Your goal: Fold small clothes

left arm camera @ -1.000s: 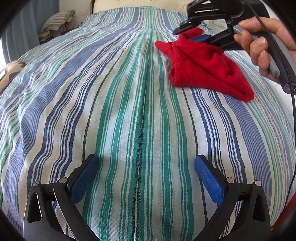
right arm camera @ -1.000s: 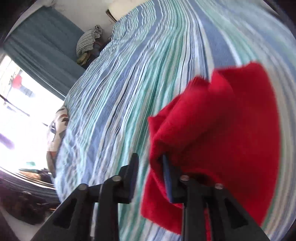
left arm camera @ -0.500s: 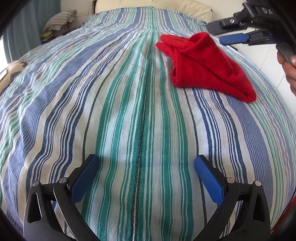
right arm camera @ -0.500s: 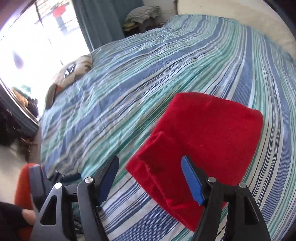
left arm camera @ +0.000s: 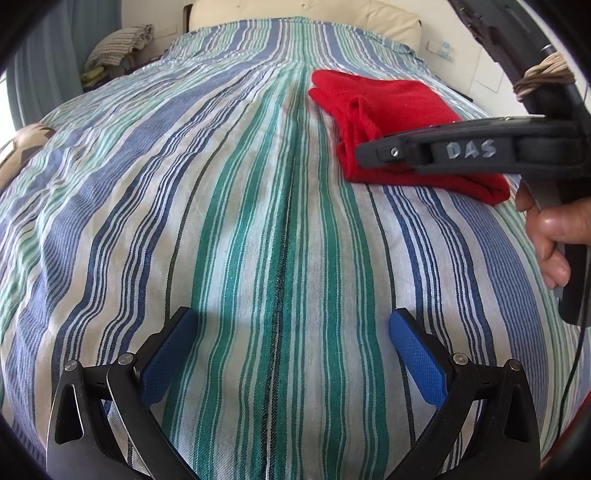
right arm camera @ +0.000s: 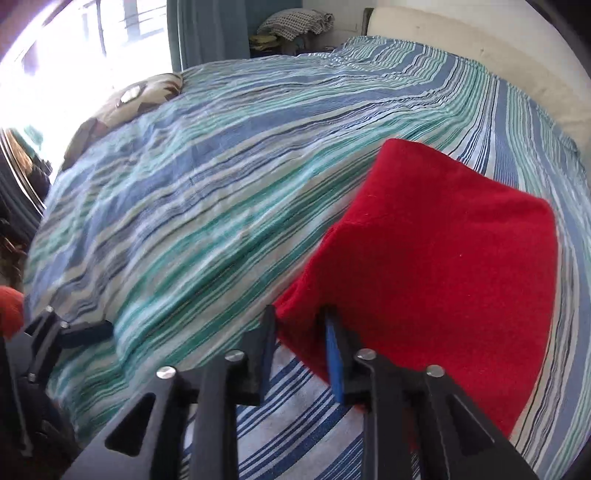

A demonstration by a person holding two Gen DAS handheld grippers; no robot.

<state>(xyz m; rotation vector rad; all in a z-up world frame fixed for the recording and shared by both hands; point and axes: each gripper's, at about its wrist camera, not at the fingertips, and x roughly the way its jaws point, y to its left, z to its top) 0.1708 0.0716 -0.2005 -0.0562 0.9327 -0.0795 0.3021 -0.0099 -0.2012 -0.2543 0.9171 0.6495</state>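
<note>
Folding looks largely complete on the red garment [left arm camera: 399, 122]: it lies as a compact, roughly rectangular bundle on the striped bedspread [left arm camera: 258, 221], toward the headboard [left arm camera: 303, 11] side and to the right of the bed's centre seam. Layered edges show along its left side in the left wrist view, so I judge at least 1 fold is in place.

Right gripper [right arm camera: 301, 343]: fingers narrowly parted, set at the near left corner of the bundle. The corner appears to sit between the 2 blue pads [right arm camera: 334, 354], but a gap shows beside the left finger. I cannot tell whether the cloth is actually pinched or just straddled. In the left wrist view the same tool crosses in front of the garment, held in the person's right hand [left arm camera: 557, 236].

Left gripper [left arm camera: 291, 350]: fingers wide apart, holding nothing, hovering low over bare bedspread, well apart from the garment.

Step in hand, as judged: either a last fold or a tidy/reposition of the finished bundle by its corner.

Next move calls for:
- a firm closure on all layers at that corner, not only the top one, or the stack will peel open;
- a low, slow carry;
- left gripper brought in to pin or lift the opposite edge.

Background: patterned pillow [right arm camera: 122, 99], curtain [right arm camera: 207, 29], pile of folded laundry [right arm camera: 295, 20].
</note>
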